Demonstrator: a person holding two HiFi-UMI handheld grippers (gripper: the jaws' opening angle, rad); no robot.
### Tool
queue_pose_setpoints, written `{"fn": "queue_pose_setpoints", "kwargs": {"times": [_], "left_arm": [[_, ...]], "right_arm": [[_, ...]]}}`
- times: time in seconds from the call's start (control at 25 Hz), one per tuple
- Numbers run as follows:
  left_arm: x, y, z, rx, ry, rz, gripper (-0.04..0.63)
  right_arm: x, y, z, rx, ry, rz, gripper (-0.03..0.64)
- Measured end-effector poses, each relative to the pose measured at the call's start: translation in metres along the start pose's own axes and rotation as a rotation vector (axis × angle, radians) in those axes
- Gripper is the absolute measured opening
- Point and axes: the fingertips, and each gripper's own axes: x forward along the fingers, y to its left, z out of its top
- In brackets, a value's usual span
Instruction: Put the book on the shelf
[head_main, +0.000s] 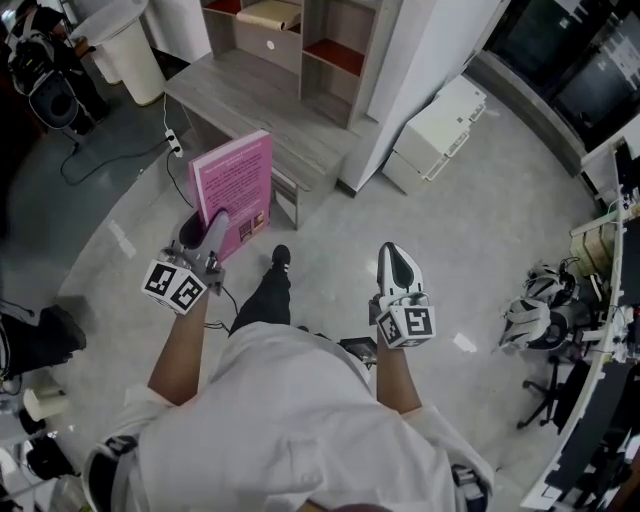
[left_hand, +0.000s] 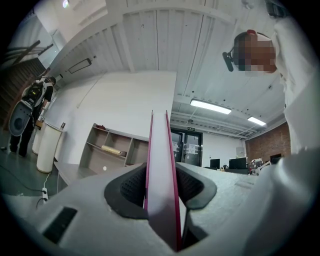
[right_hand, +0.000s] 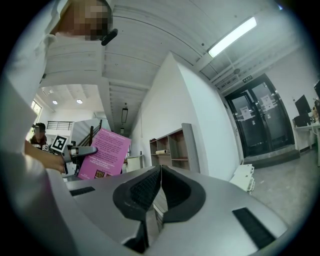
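Nearest in the head view: white shirt (head_main: 290, 420), two bare forearms (head_main: 180, 350) reaching forward above the floor (head_main: 450, 230). At left, left gripper (head_main: 218, 228) clamped on the lower edge of the pink book (head_main: 235, 185). Book held upright in the air, printed cover toward the person, near the front edge of the grey desk (head_main: 250, 95). At right, right gripper (head_main: 397, 258) with jaws pressed together, nothing in them, well apart from the book. At the back of the desk, the shelf (head_main: 320, 45), open compartments, a rolled thing (head_main: 268, 14) lying in one; book not yet on it. White bin (head_main: 130, 50) by the desk's left end, white panel (head_main: 440, 125) lying on the floor to the right.

Left gripper view: book seen edge-on, rising straight up between the two dark pads (left_hand: 131, 187), both tight against its covers. Shelf far behind at left.

Right gripper view: pads meeting tip to tip, empty. Off to the left, the book slightly tilted in the other gripper's grasp. Farther off, the shelf against a white wall.
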Motion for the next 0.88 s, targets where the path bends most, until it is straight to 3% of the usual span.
{"fn": "queue_pose_setpoints", "kwargs": {"times": [0.4,0.6,0.88], "left_arm": [[0.041,0.023,-0.02,-0.044,0.003,-0.021,0.153],[0.085,0.055,-0.035,-0.079,-0.004,-0.026,0.152],[0.152,0.112,-0.028,-0.084,0.009,-0.043,0.152]], "right_arm": [[0.037,-0.017,-0.007,-0.008,0.027,-0.014,0.015],[0.089,-0.037,-0.011,-0.021,0.042,-0.009,0.015],[0.175,-0.053,-0.008,-0.022,0.047,-0.014,0.015]]}}
